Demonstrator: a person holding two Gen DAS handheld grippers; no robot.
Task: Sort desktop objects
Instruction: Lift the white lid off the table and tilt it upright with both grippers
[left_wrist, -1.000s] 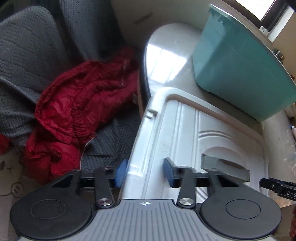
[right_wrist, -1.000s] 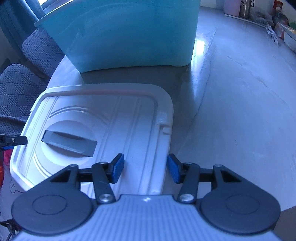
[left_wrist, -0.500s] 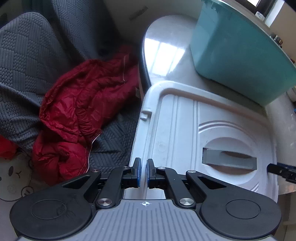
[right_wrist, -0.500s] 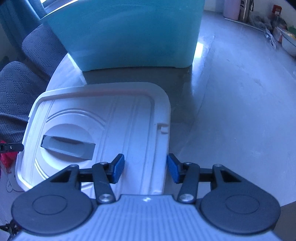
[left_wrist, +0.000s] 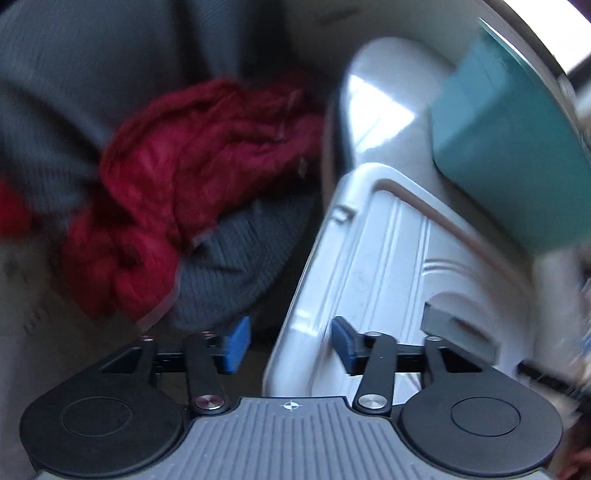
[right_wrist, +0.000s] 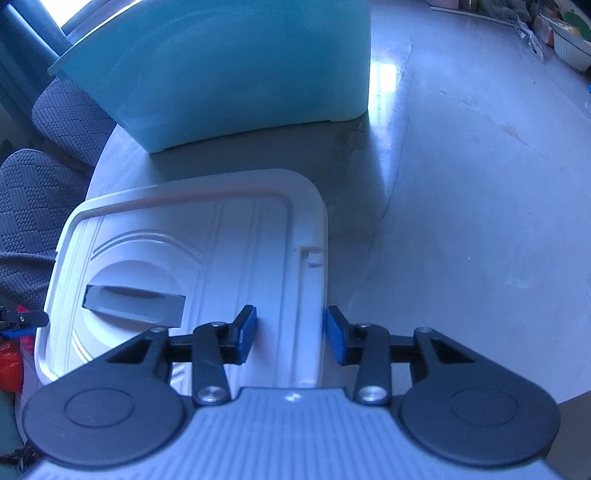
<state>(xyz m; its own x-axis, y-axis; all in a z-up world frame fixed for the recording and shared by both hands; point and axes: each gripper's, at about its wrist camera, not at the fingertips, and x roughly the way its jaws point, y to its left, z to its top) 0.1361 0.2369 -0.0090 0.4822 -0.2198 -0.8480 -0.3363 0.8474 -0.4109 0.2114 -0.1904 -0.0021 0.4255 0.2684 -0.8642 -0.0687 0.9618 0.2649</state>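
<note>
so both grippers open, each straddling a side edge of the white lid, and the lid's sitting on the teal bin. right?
Not quite. The lid is not on the bin; it lies flat on the table in front of it, as the right wrist view shows. The rest holds: the left gripper and right gripper have open jaws, each over a side edge.

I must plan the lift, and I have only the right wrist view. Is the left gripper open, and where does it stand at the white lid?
Observer: The left gripper is open. One finger is over the white lid, the other outside its rim. Neither pad presses the rim.
Operator: What lies beyond that rim?
Observer: A red jacket, heaped on a grey chair beside the table.
</note>
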